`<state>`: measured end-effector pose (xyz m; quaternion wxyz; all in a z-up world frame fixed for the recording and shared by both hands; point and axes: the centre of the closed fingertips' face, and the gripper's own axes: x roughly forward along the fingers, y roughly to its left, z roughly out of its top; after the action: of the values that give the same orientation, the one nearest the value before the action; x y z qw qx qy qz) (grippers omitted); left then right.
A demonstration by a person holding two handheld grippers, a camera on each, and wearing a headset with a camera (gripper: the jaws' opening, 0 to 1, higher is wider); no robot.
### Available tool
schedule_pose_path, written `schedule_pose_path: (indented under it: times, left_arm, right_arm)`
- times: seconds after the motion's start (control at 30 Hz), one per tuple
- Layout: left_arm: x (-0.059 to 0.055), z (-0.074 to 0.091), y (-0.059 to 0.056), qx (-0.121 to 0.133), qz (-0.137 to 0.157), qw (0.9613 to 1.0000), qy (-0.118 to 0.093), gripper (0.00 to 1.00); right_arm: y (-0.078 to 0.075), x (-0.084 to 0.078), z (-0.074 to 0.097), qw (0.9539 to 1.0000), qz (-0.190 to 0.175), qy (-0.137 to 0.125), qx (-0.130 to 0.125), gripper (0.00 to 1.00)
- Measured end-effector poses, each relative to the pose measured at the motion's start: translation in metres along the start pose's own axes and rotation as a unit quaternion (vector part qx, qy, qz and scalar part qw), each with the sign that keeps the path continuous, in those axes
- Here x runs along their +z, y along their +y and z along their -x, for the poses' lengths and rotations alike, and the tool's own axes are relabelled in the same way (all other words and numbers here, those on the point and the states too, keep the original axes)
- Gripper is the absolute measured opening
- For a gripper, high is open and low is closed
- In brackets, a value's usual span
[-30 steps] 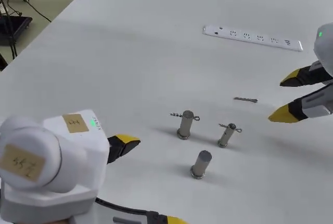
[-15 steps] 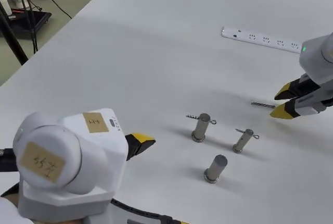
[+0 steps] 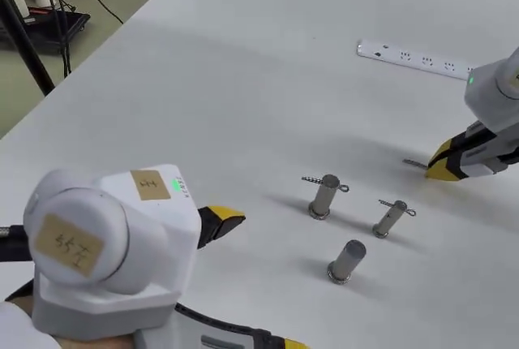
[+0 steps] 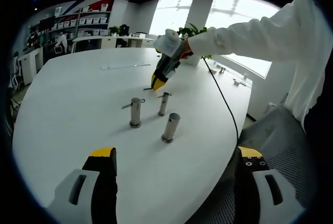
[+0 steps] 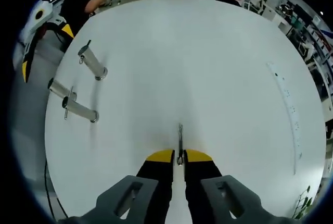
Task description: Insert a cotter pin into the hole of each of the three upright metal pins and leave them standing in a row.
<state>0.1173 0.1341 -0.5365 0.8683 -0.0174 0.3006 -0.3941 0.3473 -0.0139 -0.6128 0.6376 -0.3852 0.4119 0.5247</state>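
Right hand-held gripper [image 5: 179, 157] has its jaws drawn narrow, pinching one end of the loose cotter pin [image 5: 180, 135], which lies flat on the white bench [image 3: 243, 81] at the right, just beyond the three metal pins. The left metal pin [image 3: 325, 196] and the right metal pin [image 3: 390, 217] stand with fitted cotter pins [image 3: 315, 180] through their tops. The near metal pin [image 3: 348, 260] stands in front of them, not yet fitted. The left hand-held gripper [image 4: 175, 153] hovers at the near left with its jaws wide, well apart from the pins. A power strip [image 3: 413, 59] lies at the far right.
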Motion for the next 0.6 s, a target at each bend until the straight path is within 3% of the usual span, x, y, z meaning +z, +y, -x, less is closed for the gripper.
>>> schedule_pose_path:
  times: [0.3,0.43,0.6]
  left_arm:
    - [-0.0038,0.0026,0.0026,0.005,0.009,0.9999,-0.001,0.92]
    - [-0.0027,0.0040,0.0044,0.007,0.017,0.9998,-0.008,0.92]
    - [-0.0035,0.0051,0.0077,0.011,0.016,0.9998,-0.007,0.92]
  right_arm:
    - [-0.0006,-0.0017,-0.0008,0.9997,0.009,0.023,0.003,0.00]
    - [0.0000,-0.0004,-0.0020,0.9982,0.039,0.043,-0.012,0.00]
    - [0.0025,0.0005,-0.0005,0.9980,0.033,0.052,-0.017,0.00]
